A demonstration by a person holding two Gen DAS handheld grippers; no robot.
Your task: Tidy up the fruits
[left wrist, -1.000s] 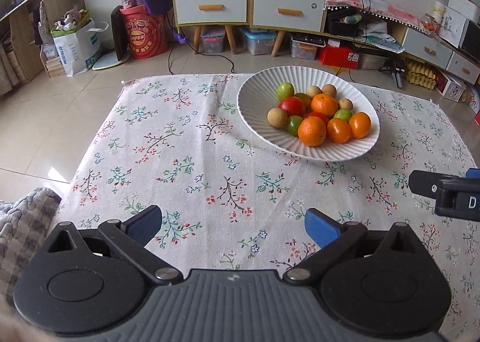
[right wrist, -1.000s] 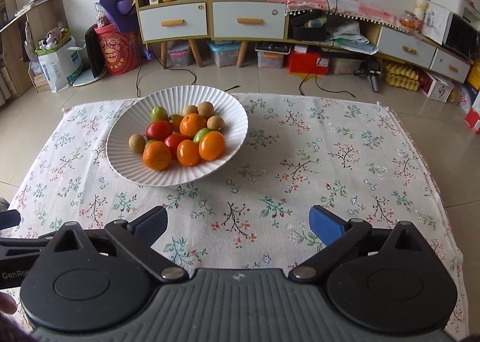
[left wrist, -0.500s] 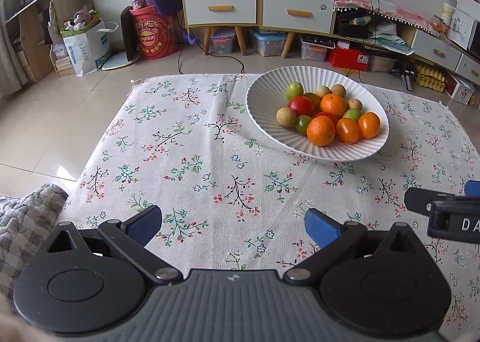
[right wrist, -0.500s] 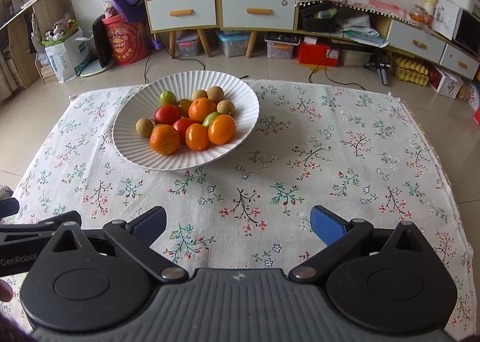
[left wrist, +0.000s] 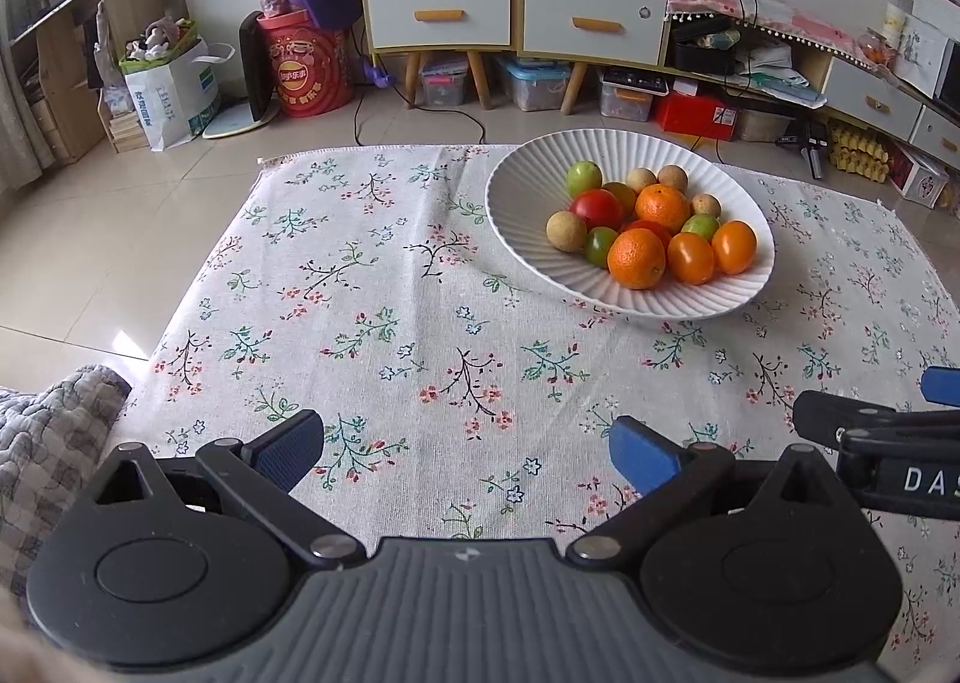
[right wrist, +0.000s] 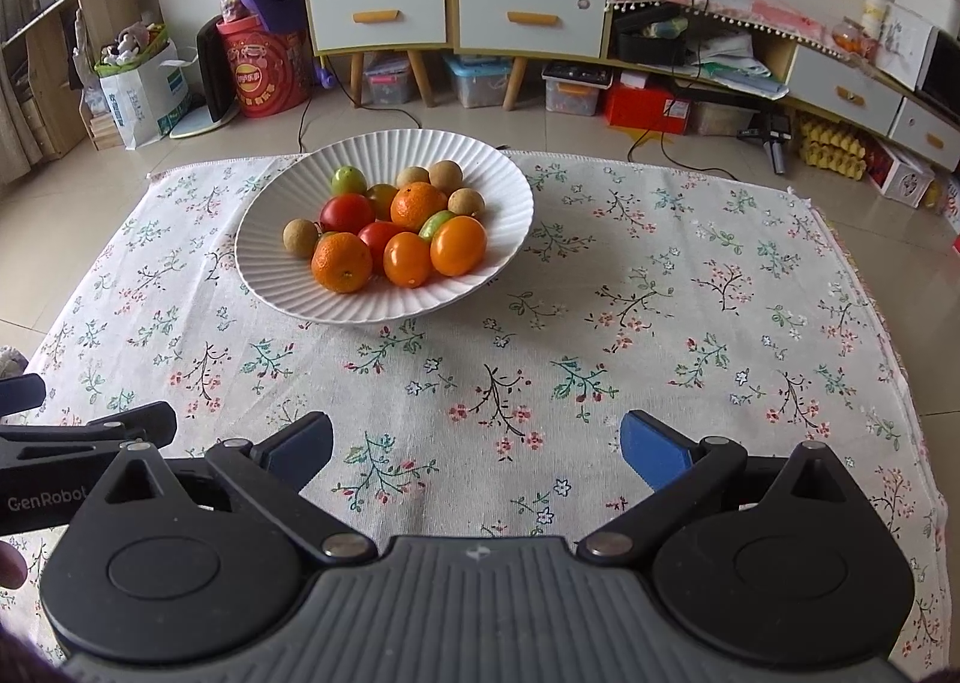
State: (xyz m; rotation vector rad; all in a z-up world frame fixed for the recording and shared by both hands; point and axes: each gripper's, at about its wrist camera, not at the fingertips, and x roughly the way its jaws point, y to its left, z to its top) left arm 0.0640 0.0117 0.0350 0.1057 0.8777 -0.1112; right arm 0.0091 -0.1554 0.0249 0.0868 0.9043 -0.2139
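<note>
Both tools hover low over the near part of a table covered by a floral cloth (right wrist: 660, 287), and neither touches any fruit. The left tool (left wrist: 468, 446) has its blue pads spread wide with only cloth between them. The right tool (right wrist: 477, 443) is likewise spread, empty, with the patterned cloth showing in its gap.

The white ribbed bowl (left wrist: 522, 185) sits ahead and to the right of the left tool, and ahead and to the left of the right tool (right wrist: 270, 275), well apart from both. All the fruit lies heaped inside it: an orange (left wrist: 636, 258) at the near side, two smooth orange fruits (left wrist: 733, 246) just beside it, a red tomato (left wrist: 595, 208), a green fruit (left wrist: 583, 177) at the far rim, and several small tan round fruits (left wrist: 566, 231) around the pile.

From the left wrist view, part of the right tool's black frame enters at the right edge.
</note>
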